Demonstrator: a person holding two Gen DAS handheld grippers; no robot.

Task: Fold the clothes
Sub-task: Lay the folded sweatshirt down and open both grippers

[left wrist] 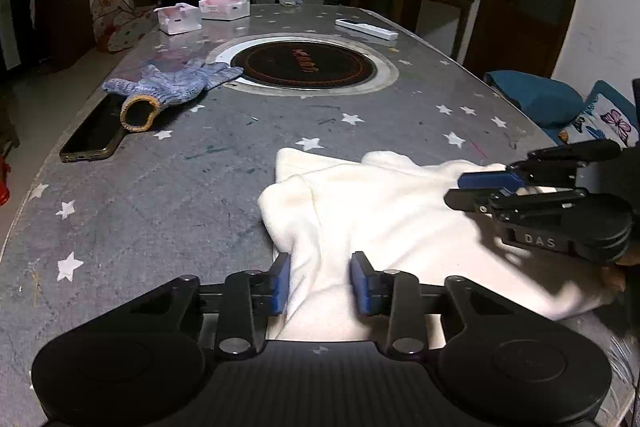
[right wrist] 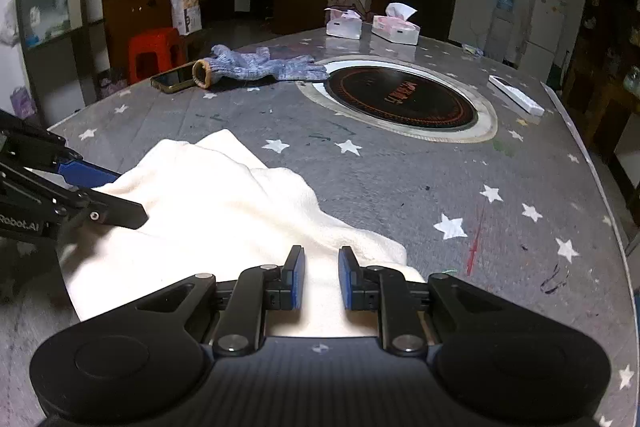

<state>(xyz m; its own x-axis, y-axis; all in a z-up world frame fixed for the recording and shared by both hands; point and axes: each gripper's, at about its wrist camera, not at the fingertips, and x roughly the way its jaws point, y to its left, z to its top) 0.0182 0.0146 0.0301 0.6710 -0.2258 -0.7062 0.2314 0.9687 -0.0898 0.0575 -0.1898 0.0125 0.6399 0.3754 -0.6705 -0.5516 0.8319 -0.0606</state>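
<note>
Left wrist view: rumpled cream-white garment [left wrist: 380,211] lies bunched.

My left tool [left wrist: 320,281] sits at the near edge of the white cloth [left wrist: 384,211], fingers apart with a ridge of fabric between the blue pads [left wrist: 282,283]. My right tool [left wrist: 472,191] reaches in from the right over the cloth. Far left on the surface [left wrist: 168,187] lie a blue glove [left wrist: 176,89] and a phone [left wrist: 96,133].
</note>
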